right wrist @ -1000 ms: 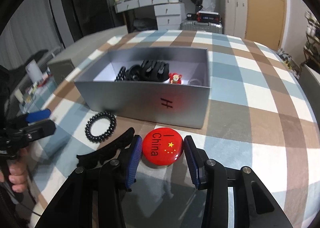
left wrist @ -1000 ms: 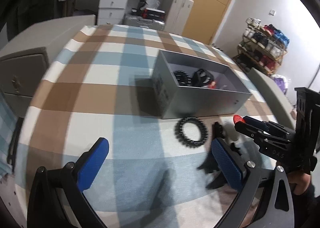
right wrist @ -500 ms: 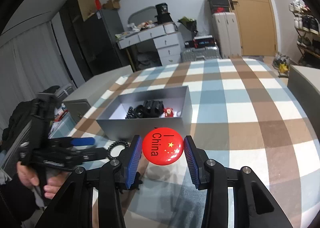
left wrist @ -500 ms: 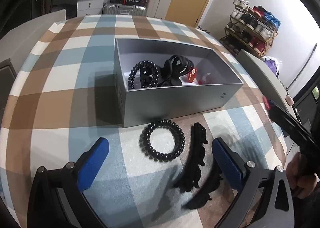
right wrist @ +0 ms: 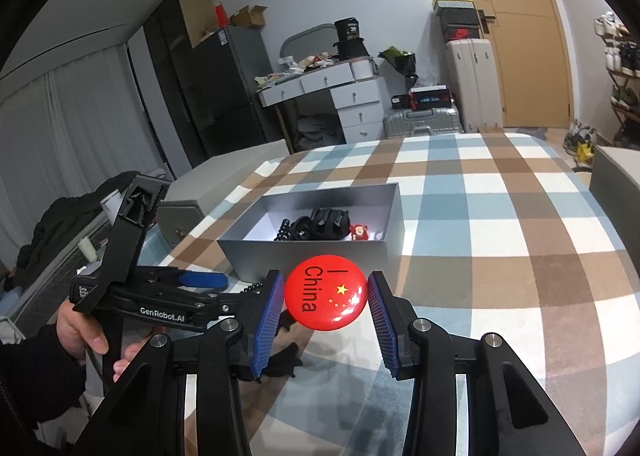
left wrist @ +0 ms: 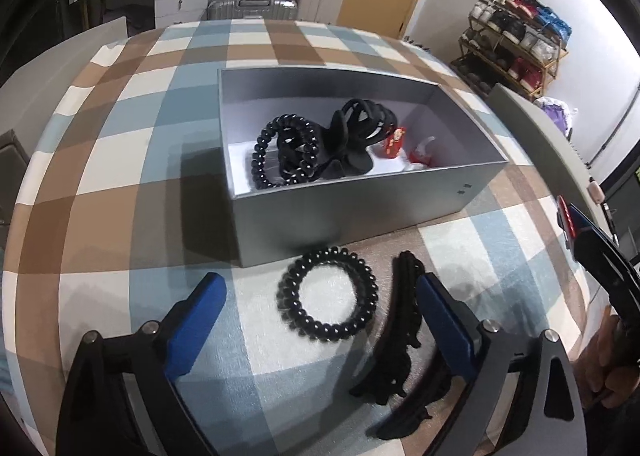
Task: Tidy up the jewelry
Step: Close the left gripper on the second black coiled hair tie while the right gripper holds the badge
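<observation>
1. One red badge (right wrist: 326, 293), round, printed "I China" with yellow stars, clamped edge to edge between the blue pads of the right gripper (right wrist: 326, 298) and held in the air above the checked cloth (right wrist: 500, 224), nearer the camera than the grey box (right wrist: 384, 256).
2. One black coiled hair tie (left wrist: 327, 299), flat on the cloth just outside the box's near wall (left wrist: 360, 212), lying between the blue fingers of the left gripper (left wrist: 320, 308); jaws wide apart and closing, pads touching nothing.
3. One long black hair claw (left wrist: 400, 332), flat on the cloth just right of the coiled tie, its far end beside the left gripper's right finger (left wrist: 444, 320).
4. One open grey box, contents: a black coiled tie (left wrist: 280, 152), a large black hair claw (left wrist: 360, 136), a small red figure (left wrist: 394, 142), and a pale red-tinted item at the right that cannot be made out.
5. One hand (right wrist: 80, 330) with a dark sleeve, gripping the left gripper's handle, seen in the right wrist view.
</observation>
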`<state>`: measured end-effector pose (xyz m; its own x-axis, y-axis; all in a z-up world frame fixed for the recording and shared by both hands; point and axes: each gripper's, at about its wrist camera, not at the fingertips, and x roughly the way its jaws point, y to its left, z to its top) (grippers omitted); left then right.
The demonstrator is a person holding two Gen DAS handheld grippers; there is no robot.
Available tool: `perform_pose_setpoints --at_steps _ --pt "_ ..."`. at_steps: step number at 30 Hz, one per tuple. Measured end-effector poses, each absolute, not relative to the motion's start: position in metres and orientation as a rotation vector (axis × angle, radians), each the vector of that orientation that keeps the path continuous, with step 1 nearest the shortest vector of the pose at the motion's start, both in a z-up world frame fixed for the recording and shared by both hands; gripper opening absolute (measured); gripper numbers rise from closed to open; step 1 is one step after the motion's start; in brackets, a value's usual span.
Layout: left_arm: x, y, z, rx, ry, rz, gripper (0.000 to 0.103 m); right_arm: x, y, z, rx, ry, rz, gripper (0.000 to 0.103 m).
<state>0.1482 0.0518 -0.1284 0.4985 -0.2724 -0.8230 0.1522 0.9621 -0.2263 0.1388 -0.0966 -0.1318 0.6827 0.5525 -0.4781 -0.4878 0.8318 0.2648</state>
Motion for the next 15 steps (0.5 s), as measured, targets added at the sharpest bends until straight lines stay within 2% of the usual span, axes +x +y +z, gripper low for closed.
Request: perform_pose_setpoints --at_steps 2,9,13,15 --pt "0.150 0.051 -0.129 -0.114 1.019 -0.237 0.078 0.141 -0.100 -0.135 0.136 0.588 0.576 0.042" --pt "0.146 0.032 -0.129 0.011 1.041 -0.244 0.065 0.138 -0.109 -0.132 0.154 0.578 0.568 0.042" --pt "0.147 0.028 -0.129 0.067 1.046 -0.215 0.047 0.134 -0.107 -0.130 0.147 0.568 0.575 0.042" --pt "0.147 0.027 -0.129 0.086 1.054 -0.207 0.045 0.132 -0.106 -0.129 0.144 0.565 0.578 0.042"
